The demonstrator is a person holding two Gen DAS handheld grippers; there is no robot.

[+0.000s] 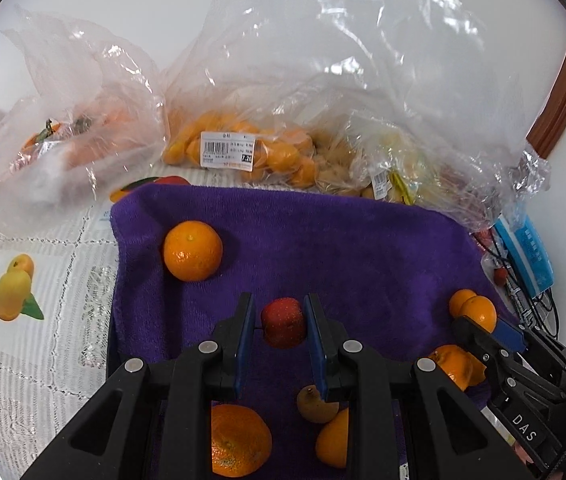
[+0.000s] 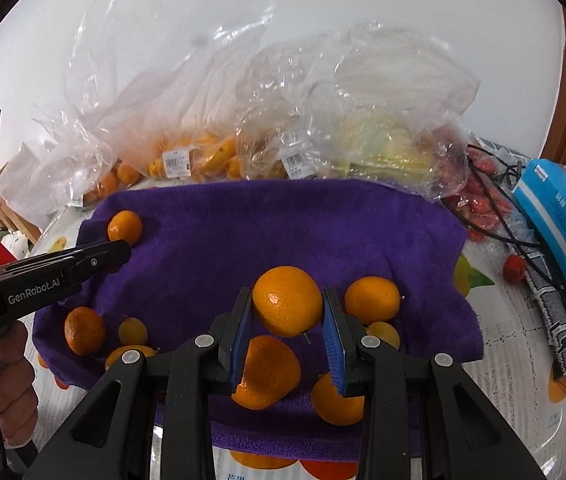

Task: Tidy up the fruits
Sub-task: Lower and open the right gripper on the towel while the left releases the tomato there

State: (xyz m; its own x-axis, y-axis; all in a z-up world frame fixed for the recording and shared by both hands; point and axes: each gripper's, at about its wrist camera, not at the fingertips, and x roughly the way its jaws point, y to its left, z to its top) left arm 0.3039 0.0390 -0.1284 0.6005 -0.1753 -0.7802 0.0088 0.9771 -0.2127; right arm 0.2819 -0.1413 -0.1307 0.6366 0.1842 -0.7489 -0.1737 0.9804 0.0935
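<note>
A purple towel (image 1: 363, 248) (image 2: 283, 224) lies on the table with several oranges and small fruits on it. My left gripper (image 1: 282, 322) is shut on a small red fruit (image 1: 283, 322) just above the towel. An orange (image 1: 193, 251) sits at the towel's far left, another orange (image 1: 239, 440) and a small brown-yellow fruit (image 1: 315, 404) lie under the gripper. My right gripper (image 2: 287, 316) is shut on an orange (image 2: 287, 300), held above the towel over other oranges (image 2: 267, 372). The right gripper also shows in the left wrist view (image 1: 495, 330).
Clear plastic bags of fruit (image 1: 239, 148) (image 2: 211, 156) stand behind the towel. A blue box (image 2: 559, 220) and black cables (image 2: 523, 240) lie at the right. A white lace tablecloth with fruit pictures (image 1: 15, 292) covers the table. The left gripper's arm (image 2: 55, 272) reaches in from the left.
</note>
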